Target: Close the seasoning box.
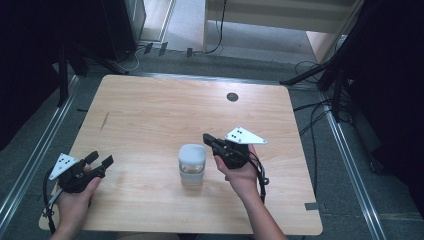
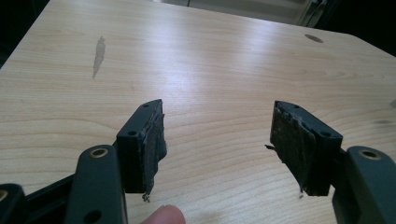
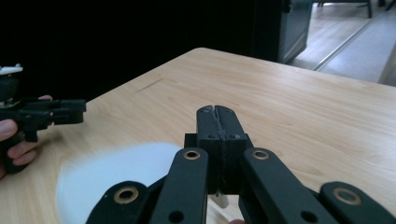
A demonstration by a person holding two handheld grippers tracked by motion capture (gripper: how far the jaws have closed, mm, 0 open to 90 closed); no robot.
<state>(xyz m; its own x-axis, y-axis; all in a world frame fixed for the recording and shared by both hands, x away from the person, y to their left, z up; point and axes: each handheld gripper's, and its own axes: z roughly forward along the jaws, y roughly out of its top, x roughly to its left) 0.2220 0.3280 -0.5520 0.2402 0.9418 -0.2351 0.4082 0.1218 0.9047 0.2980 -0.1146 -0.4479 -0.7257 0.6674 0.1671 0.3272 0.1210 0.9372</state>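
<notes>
Left hand-held gripper (image 1: 100, 161) jaws wide; right hand-held gripper (image 1: 209, 139) pressed closed, empty, beside squat clear jar (image 1: 192, 166) w/ white lid.

My work surface is a light wooden table (image 1: 150, 115) with rounded corners, standing on grey floor (image 1: 345, 165) between metal rails. Near its far edge sits a small dark round hole (image 1: 232, 97), and toward the far left a thin dark streak (image 1: 104, 121) mars the grain. Directly on the wood, near the middle and toward my side, stands a clear jar (image 1: 192, 165) with a pale lid, upright. From my right-hand camera that lid is a blurred pale patch low at the left.
</notes>
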